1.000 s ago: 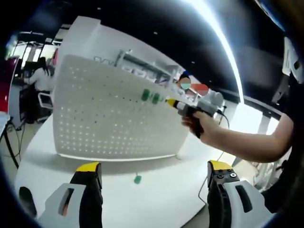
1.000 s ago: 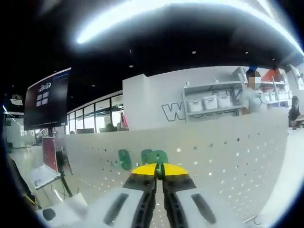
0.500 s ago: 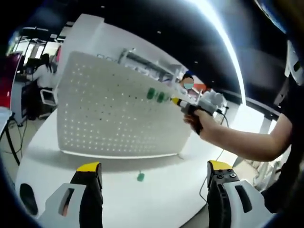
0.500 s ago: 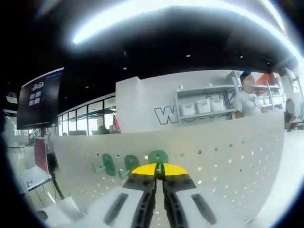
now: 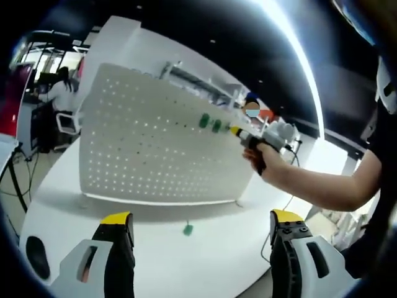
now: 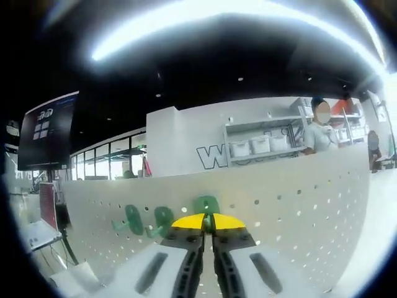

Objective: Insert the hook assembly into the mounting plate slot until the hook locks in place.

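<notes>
Left gripper (image 5: 201,226) low over the near edge of the white tabletop (image 5: 149,248), jaws spread wide, nothing between them. Bare tabletop ahead of it except one small green hook (image 5: 188,230) lying loose near the middle, well short of the board. Open room on both sides of that piece.

Past it, the white perforated mounting plate (image 5: 155,155) stands upright across the tabletop, its base near the far edge. Two green hooks (image 5: 209,123) already sit in the plate's upper right area, side by side.

Person's forearm (image 5: 316,186) reaches in from the right, hand (image 5: 260,155) wrapped round the right gripper (image 5: 237,132), its yellow tip held up at the plate just beside those mounted hooks.

Right gripper view: right gripper (image 6: 208,221) jaws pressed together, pinching a green hook assembly (image 6: 206,205) against the plate face (image 6: 298,205); cannot tell if it is seated in a slot. Two more green hooks (image 6: 147,218) on the plate to its left.

Beyond the plate: shelving with white bins (image 6: 260,146), a dark screen (image 6: 40,130) at left, people standing in the background.
</notes>
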Motion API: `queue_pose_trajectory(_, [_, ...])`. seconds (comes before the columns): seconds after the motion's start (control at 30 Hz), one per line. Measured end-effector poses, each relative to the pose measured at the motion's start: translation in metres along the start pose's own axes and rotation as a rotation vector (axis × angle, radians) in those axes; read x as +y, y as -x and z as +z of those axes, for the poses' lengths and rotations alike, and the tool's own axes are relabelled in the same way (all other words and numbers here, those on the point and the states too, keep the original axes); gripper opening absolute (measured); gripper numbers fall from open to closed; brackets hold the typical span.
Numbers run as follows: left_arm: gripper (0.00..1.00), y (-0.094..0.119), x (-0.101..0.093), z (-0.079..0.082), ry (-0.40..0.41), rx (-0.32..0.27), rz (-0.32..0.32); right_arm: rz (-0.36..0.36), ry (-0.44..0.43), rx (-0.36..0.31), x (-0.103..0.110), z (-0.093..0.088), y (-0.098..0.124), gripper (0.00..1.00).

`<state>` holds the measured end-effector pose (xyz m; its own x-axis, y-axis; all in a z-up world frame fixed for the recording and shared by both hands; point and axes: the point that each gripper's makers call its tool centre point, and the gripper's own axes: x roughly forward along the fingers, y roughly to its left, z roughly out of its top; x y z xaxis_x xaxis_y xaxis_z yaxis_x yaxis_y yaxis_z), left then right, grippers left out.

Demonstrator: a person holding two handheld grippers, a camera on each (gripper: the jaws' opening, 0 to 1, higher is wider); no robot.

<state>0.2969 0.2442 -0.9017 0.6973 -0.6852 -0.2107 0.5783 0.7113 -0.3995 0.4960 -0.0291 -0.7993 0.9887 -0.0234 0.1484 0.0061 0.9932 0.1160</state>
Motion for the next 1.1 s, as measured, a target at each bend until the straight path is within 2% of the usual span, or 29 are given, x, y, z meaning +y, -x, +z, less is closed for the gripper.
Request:
queue_pose_trajectory(0.43, [0.91, 0.003, 0.004, -0.001, 0.001, -0.001, 0.008, -0.017, 0.005, 0.000, -0.003, -0.006, -0.001, 0.01])
queue_pose_trajectory(0.5, [0.91, 0.003, 0.005, -0.001, 0.004, -0.002, 0.009, -0.019, 0.039, 0.009, -0.002, -0.007, -0.002, 0.01])
queue_pose_trajectory(0.73, [0.91, 0.004, 0.006, -0.002, 0.000, 0.004, 0.013, -0.027, 0.045, 0.016, -0.003, -0.009, -0.005, 0.01])
queue_pose_trajectory(0.93, [0.91, 0.002, -0.001, 0.003, -0.018, 0.003, -0.003, -0.012, 0.053, 0.061, -0.003, -0.008, -0.007, 0.02])
queue_pose_trajectory(1.03, [0.90, 0.002, -0.004, 0.005, -0.027, 0.006, -0.006, -0.003, 0.040, 0.079, -0.002, -0.010, -0.005, 0.06])
queue_pose_trajectory(1.1, [0.90, 0.002, -0.008, 0.004, -0.044, 0.018, -0.009, 0.003, 0.033, 0.072, -0.001, -0.004, -0.001, 0.08])
